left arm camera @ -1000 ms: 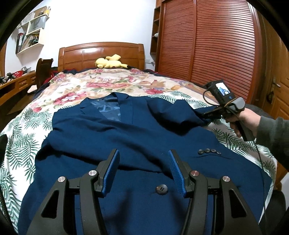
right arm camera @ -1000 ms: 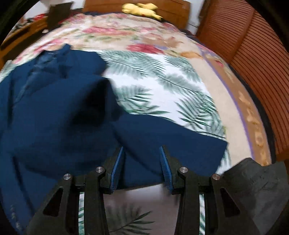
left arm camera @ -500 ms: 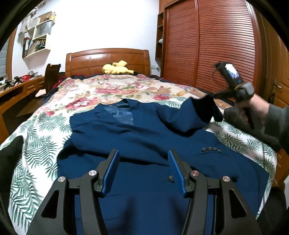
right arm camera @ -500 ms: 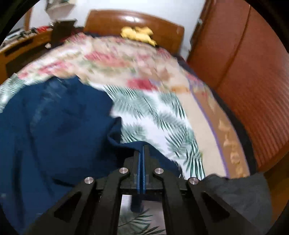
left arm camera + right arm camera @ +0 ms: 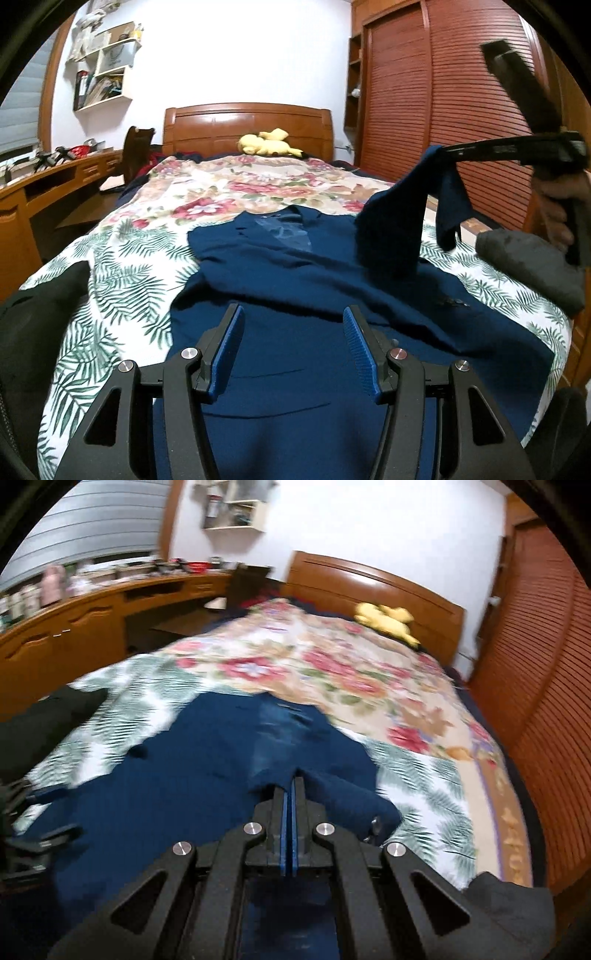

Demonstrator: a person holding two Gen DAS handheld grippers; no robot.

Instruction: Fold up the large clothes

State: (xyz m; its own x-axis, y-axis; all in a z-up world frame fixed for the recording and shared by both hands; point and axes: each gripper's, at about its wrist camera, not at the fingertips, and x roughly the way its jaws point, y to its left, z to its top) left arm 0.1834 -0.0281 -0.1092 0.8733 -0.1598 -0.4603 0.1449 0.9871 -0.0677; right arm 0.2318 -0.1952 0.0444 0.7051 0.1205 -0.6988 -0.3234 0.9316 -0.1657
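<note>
We see a dark blue jacket [image 5: 295,280] lying flat on the bed [image 5: 122,273], its collar toward the headboard [image 5: 247,125] and its hem at the foot edge. The right gripper [image 5: 294,775] has its fingers pressed together on the jacket's sleeve [image 5: 402,218], which hangs lifted above the right side of the bed. The left gripper [image 5: 293,325] hovers over the lower jacket, fingers apart, nothing between them. A yellow plush toy [image 5: 267,144] rests by the headboard.
</note>
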